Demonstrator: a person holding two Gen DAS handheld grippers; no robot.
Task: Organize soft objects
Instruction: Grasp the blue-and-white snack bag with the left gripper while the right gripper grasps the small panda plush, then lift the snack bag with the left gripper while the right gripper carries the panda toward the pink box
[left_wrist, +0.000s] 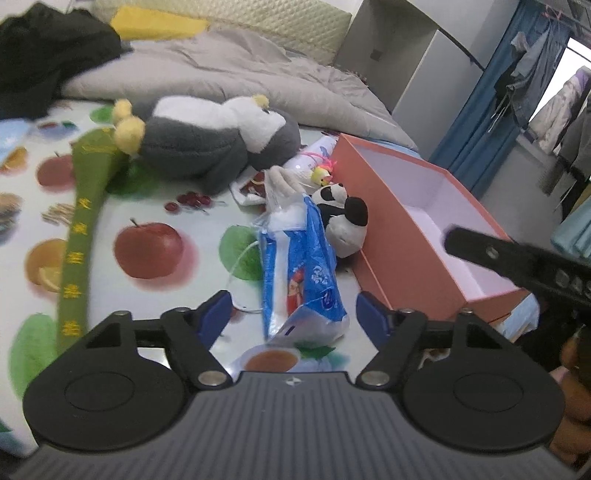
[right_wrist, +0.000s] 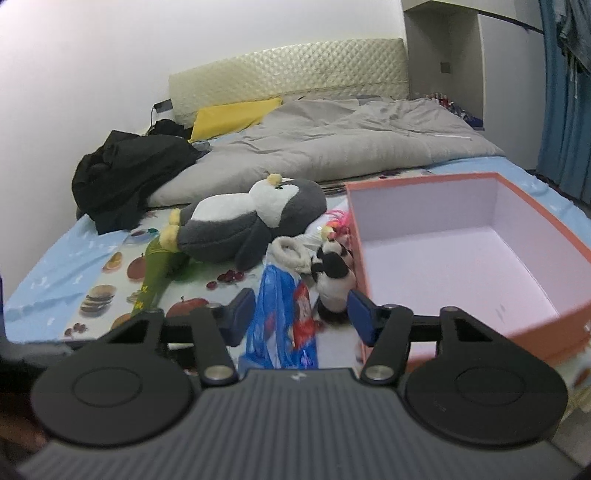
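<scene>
A blue plastic pack (left_wrist: 295, 266) lies on the fruit-print sheet, between the blue pads of my left gripper (left_wrist: 295, 314), which stands open with gaps on both sides. In the right wrist view the same pack (right_wrist: 284, 317) sits between the pads of my right gripper (right_wrist: 301, 314), also open and not pressing it. A small panda plush (left_wrist: 343, 218) (right_wrist: 332, 273) leans against the orange box (left_wrist: 406, 258) (right_wrist: 461, 184), which is open and empty. Behind lies a large grey-and-white penguin plush (left_wrist: 207, 140) (right_wrist: 251, 225). A green embroidered cloth (left_wrist: 85, 221) (right_wrist: 155, 269) runs along the left.
A white knitted piece (left_wrist: 284, 181) and a small yellow toy with pink hair (left_wrist: 321, 173) lie behind the panda. A grey duvet (right_wrist: 332, 147), a black garment (right_wrist: 122, 177) and a yellow pillow (right_wrist: 232, 114) fill the far bed. Blue curtains (left_wrist: 480, 110) hang at the right.
</scene>
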